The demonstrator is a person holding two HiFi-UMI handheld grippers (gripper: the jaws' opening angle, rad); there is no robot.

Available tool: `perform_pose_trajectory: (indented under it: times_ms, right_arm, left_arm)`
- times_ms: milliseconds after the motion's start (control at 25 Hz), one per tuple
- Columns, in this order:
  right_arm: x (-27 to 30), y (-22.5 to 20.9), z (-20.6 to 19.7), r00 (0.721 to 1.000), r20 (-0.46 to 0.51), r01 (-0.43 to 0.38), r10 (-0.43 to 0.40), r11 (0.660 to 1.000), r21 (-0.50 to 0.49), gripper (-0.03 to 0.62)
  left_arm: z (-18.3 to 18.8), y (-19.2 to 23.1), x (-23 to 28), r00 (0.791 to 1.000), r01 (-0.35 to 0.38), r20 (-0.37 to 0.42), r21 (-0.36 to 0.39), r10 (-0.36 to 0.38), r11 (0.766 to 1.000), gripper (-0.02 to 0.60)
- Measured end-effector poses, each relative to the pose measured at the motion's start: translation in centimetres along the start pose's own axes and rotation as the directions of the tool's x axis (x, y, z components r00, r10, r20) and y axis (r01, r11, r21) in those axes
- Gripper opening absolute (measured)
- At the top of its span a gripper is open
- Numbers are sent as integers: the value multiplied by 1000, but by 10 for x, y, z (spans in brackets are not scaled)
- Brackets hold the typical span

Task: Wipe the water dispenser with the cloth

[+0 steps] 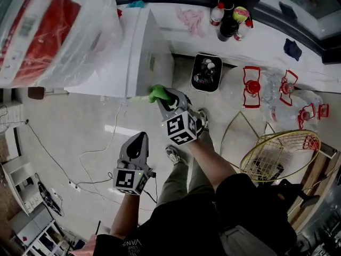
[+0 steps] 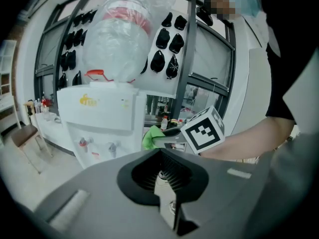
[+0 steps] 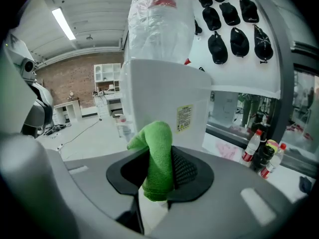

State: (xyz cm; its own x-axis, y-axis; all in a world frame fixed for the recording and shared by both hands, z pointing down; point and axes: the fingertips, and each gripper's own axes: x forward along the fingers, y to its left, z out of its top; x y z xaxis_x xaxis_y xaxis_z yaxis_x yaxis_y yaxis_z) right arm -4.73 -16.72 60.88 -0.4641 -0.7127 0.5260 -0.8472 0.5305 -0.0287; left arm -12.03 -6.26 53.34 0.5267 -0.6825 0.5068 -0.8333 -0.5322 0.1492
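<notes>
The white water dispenser (image 1: 133, 57) stands at upper left in the head view, with a plastic-wrapped bottle (image 1: 50, 33) on top. My right gripper (image 1: 162, 97) is shut on a green cloth (image 1: 158, 93), which touches the dispenser's near corner. In the right gripper view the cloth (image 3: 158, 158) stands up between the jaws, just in front of the dispenser's side (image 3: 164, 108) with its yellow label. My left gripper (image 1: 139, 138) hangs lower, away from the dispenser, jaws shut on nothing. The left gripper view shows the dispenser's front (image 2: 102, 118) and the cloth (image 2: 152, 137).
A counter (image 1: 234, 49) at upper right carries bottles (image 1: 229, 17) and a pink rag (image 1: 192, 20). A black bin (image 1: 206, 72) sits beside the dispenser. A gold wire basket (image 1: 277, 153) and red-clipped jars (image 1: 277, 89) are at right. Cables (image 1: 80, 159) run over the floor.
</notes>
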Motion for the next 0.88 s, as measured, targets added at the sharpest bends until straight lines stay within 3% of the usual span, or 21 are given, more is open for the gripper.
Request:
perform_pose_trajectory:
  times_ms: [280,480,880]
  right_arm:
    - [29,-20,7,998,-54,-11,12,1000,16,115]
    - [54,-63,20,998,-67,-6,6,1000,-3,115]
    - [114,-161,40,993,-104,43,-50,996,-72,115]
  left_arm:
    - [1,0,13,1000,-19,-18,-93,17,996,2]
    - [6,2,32,998,-57,-17,-71,56,996,2]
    - [27,0,73,993,-115,17,-128,118,985,2]
